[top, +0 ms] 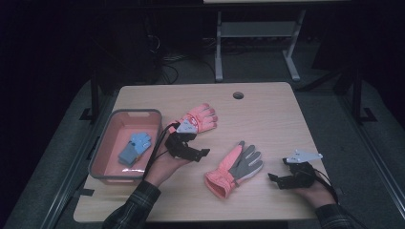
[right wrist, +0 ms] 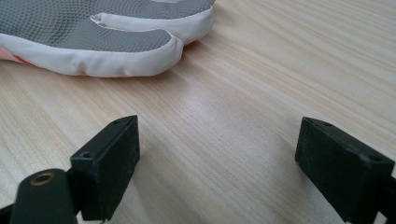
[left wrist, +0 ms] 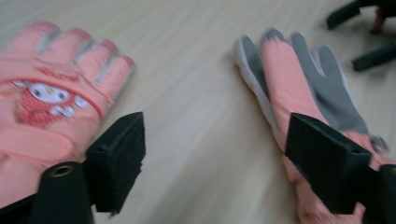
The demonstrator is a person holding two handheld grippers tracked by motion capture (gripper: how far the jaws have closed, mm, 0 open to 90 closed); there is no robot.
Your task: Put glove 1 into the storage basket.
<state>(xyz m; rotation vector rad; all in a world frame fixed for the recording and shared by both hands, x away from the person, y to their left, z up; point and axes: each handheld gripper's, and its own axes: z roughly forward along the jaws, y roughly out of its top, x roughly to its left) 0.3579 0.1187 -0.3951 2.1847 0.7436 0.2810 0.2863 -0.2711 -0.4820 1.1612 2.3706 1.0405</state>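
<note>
The work in hand looks like clearing gloves into the bin (top: pixel 155 125), and by my reading it is about a third done. One small blue glove (top: pixel 135 147) already lies inside that bin, which stands at the left edge of the worktop (top: pixel 267 114). Two pink gloves are left out on the wood.

The pink glove with the cartoon patch (top: pixel 199 119) lies back-up just right of the bin, toward the middle of the worktop, fingers pointing to the far edge. The pink-and-grey glove (top: pixel 235 168) lies palm-up nearer the front edge, between the two hands.

The left gripper (top: pixel 191 151) hovers between these two gloves, its jaws spread and holding nothing. The right gripper (top: pixel 278 180) sits low near the front right corner, jaws likewise parted and empty, just short of the grey fingertips.

Both pink gloves are padded, quilted fabric, soft and puffy (ski-glove style). The palm of the second carries a pebbled grey grip surface edged with smooth white piping. The bin is a rounded rectangular tub, grey-rimmed with a pink inside, apparently plastic. The worktop is pale wood-grain laminate, smooth, with a cable hole near its far edge.
</note>
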